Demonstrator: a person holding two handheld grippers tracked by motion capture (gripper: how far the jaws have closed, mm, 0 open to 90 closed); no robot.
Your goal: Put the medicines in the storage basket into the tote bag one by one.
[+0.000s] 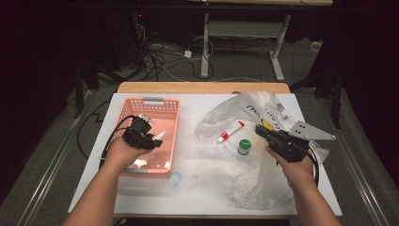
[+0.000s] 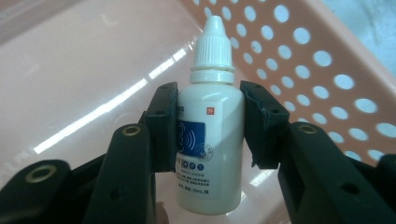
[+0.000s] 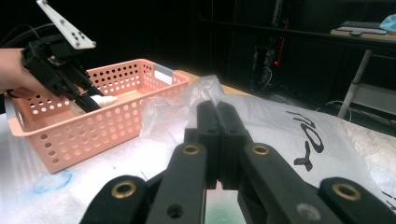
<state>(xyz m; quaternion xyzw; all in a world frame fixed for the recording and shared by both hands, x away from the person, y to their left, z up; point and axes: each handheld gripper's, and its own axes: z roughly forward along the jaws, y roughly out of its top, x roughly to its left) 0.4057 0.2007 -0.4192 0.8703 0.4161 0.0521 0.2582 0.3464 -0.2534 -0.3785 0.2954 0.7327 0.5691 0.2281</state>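
the left hand-held gripper (image 2: 210, 123) is clamped on a white dropper bottle (image 2: 209, 140), holding it over the inside of the pink perforated basket (image 1: 170, 106). the right hand-held gripper (image 3: 218, 121) has its jaws pressed together on nothing, above the clear plastic bag (image 1: 249, 181) on the surface.

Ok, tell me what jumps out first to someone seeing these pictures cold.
The eye goes first to the white dropper bottle clamped between the jaws of the left gripper over the pink perforated basket at the left of the table. Next comes the crumpled clear plastic bag spread at the right, with a small red-and-white tube and a green-capped jar beside it. The right gripper hangs over the bag, jaws shut and empty.
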